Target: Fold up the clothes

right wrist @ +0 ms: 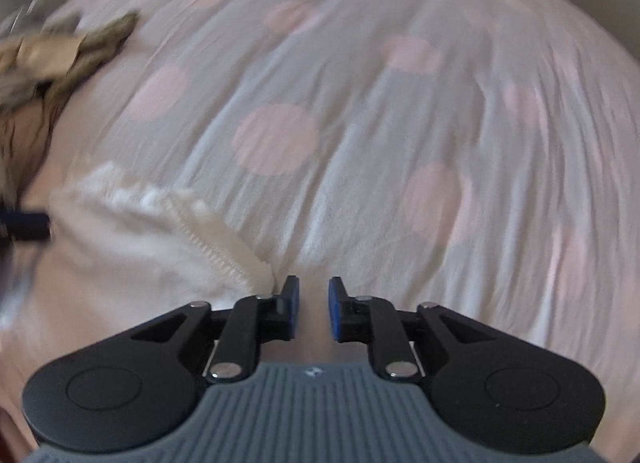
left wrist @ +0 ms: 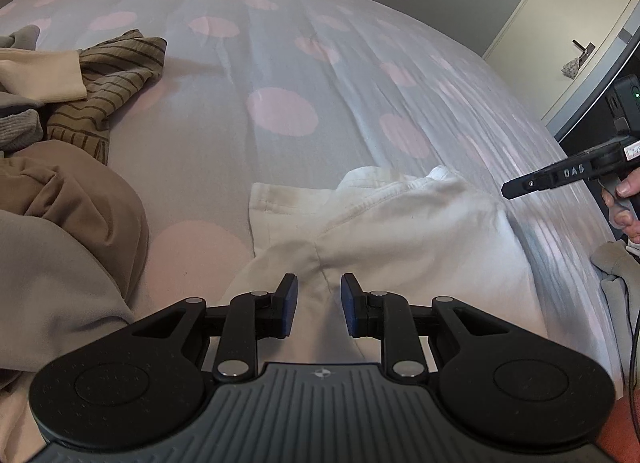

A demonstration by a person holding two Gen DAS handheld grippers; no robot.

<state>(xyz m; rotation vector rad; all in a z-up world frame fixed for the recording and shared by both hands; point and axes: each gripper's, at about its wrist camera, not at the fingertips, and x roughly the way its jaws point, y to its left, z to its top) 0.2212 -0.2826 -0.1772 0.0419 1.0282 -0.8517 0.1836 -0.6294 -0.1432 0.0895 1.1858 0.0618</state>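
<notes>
A cream-white garment [left wrist: 400,223] with a gathered elastic edge [right wrist: 208,239] lies flat on the spotted bedsheet [left wrist: 280,63]. My left gripper [left wrist: 318,291] hovers low over its near part. The blue pads [left wrist: 291,297] stand apart and the cloth passes under the gap without being pinched. My right gripper [right wrist: 314,295] is open over bare sheet, just right of the garment's elastic edge, with nothing between its fingers. In the left wrist view the right gripper [left wrist: 507,189] reaches in from the right edge, held by a hand [left wrist: 624,203]. The right wrist view is blurred.
A heap of clothes lies at the left: an olive striped piece [left wrist: 108,83], a tan one [left wrist: 80,199] and a cream one [left wrist: 36,75]. The bed's edge drops off at the right, where grey cloth [left wrist: 616,275] hangs. A cupboard door [left wrist: 560,23] stands beyond.
</notes>
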